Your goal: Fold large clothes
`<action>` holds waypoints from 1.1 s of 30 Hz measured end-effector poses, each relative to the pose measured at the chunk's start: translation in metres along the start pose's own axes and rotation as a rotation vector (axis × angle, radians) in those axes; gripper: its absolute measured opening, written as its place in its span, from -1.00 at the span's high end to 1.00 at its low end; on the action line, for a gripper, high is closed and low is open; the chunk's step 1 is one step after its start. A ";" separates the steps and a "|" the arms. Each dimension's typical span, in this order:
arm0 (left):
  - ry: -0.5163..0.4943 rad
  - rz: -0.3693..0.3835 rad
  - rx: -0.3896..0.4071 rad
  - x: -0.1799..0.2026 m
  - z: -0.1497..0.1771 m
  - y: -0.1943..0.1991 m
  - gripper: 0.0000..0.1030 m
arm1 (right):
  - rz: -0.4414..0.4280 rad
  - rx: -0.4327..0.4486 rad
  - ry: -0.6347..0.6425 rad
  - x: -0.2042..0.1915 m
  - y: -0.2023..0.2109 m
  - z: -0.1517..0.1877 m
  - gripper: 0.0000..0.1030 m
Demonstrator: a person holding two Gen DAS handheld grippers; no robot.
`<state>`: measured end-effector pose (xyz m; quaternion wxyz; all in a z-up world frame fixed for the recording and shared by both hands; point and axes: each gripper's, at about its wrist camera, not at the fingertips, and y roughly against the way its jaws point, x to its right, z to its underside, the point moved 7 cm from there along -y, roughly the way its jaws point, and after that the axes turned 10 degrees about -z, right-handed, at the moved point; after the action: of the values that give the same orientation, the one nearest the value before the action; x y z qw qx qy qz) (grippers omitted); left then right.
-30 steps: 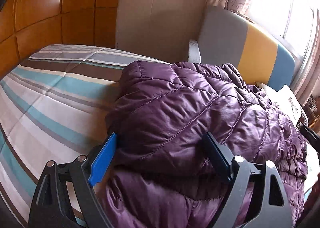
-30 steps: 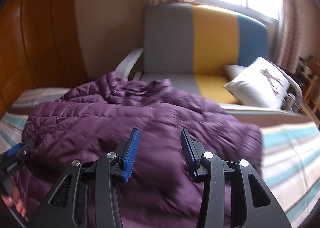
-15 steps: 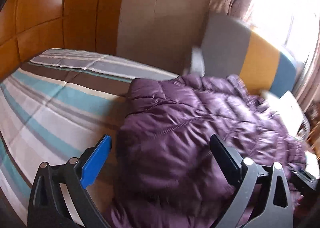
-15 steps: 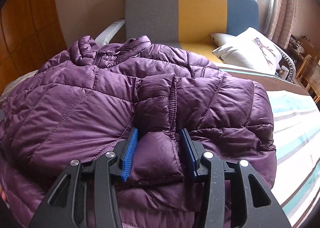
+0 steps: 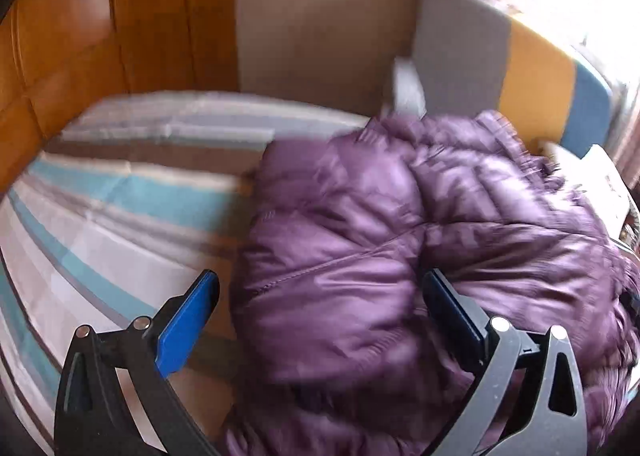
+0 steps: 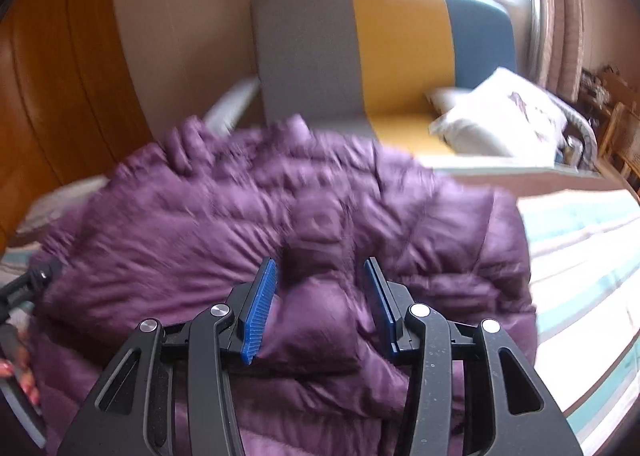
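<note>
Quilted purple puffer jacket point(image 5: 400, 256): lay bunched on the striped blue, white and brown bedspread point(image 5: 100, 216), long axis from lower centre toward the upper right of the left wrist frame.

Left gripper point(image 5: 320, 304): angled downward, jaws just widened to full spread, straddling the jacket's edge, pads clear.

Right gripper point(image 6: 320, 288): angled downward, blue pads point(image 6: 260, 308) half-spread, pinching a padded fold.

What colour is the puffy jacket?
Purple; the jacket shows best in the right wrist view.
</note>
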<state>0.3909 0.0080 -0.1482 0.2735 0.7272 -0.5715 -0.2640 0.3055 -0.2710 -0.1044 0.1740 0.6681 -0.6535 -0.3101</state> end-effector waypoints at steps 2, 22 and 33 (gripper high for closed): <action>-0.033 0.016 0.067 0.012 -0.007 0.018 -0.95 | -0.017 0.001 0.025 -0.010 0.000 -0.010 0.12; -0.264 0.067 -0.009 0.097 -0.001 -0.029 -0.97 | -0.007 -0.104 0.052 -0.025 -0.067 0.005 0.10; -0.250 0.068 0.027 0.067 0.021 0.028 -0.96 | -0.120 -0.095 0.017 -0.034 0.012 0.021 -0.16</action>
<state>0.3711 -0.0649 -0.1483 0.1991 0.6725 -0.6290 -0.3354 0.2843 -0.2347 -0.1060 0.1923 0.6998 -0.5952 -0.3452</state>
